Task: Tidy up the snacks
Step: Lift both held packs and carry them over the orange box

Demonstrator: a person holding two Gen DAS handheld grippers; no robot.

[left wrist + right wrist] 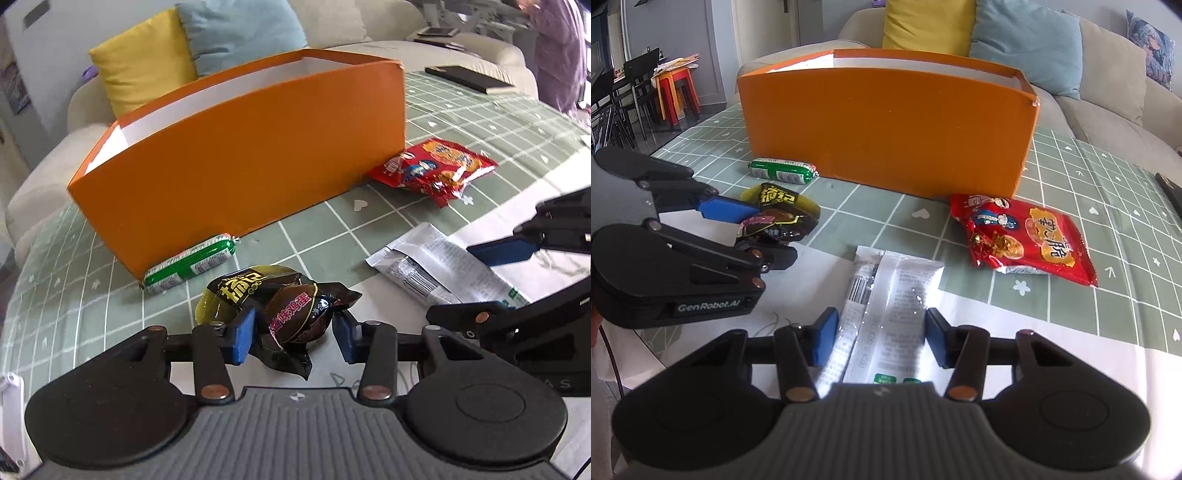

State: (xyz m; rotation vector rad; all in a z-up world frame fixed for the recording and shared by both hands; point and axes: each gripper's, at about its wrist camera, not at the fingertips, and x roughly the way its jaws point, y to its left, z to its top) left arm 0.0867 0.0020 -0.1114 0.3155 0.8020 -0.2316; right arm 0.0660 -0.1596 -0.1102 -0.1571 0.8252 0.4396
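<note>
Snacks on a table before an open box
Box (pixel 886 125) behind; sausage (pixel 783 170) at its left foot, crisp packet (pixel 1027 240) at its right

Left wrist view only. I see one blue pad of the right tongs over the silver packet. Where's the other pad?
Observer: Right tongs straddle the silver packet, with one pad at each long edge.
Operator: Clamped?
Observer: Can't tell. The pads sit right at the edges, and the packet looks flat and uncreased on the table.
</note>
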